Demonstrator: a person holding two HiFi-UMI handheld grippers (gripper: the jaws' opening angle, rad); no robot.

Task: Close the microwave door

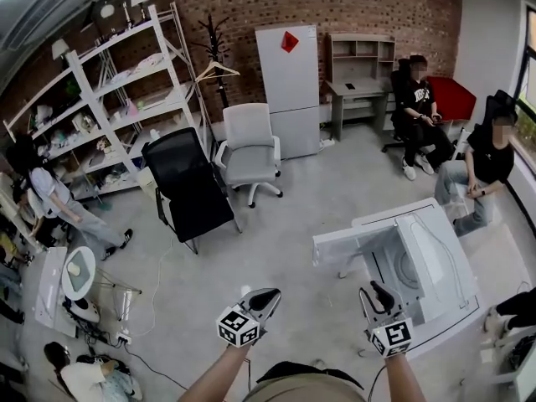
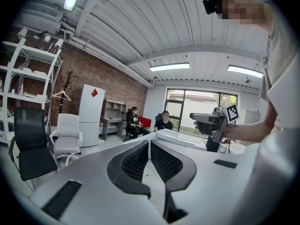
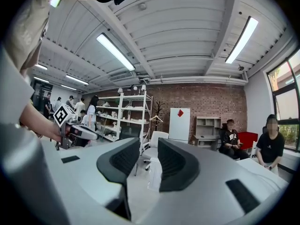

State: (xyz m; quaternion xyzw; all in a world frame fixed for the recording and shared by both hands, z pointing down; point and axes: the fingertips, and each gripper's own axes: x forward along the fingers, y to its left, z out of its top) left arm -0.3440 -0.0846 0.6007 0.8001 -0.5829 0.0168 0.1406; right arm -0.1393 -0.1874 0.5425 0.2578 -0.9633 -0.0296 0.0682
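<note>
In the head view the white microwave [image 1: 440, 268] sits on a white table [image 1: 494, 249] at the right. Its door [image 1: 356, 243] is swung open toward the left, and the cavity [image 1: 400, 271] shows behind it. My left gripper [image 1: 268, 296] hovers in front of the door and to its left, jaws shut with nothing between them. The right gripper [image 1: 374, 294] hangs just before the microwave's front, jaws a little apart and empty. In the left gripper view the microwave [image 2: 183, 138] lies beyond the closed jaw tips. A white panel [image 3: 154, 172] shows through the gap of the right gripper.
A black office chair [image 1: 188, 189] and a white chair [image 1: 249, 145] stand on the floor to the left. Behind them are a white shelf rack [image 1: 109, 99] and a white fridge [image 1: 290, 86]. Two people [image 1: 416, 111] [image 1: 486, 162] sit at the far right, another stands at the left [image 1: 57, 201].
</note>
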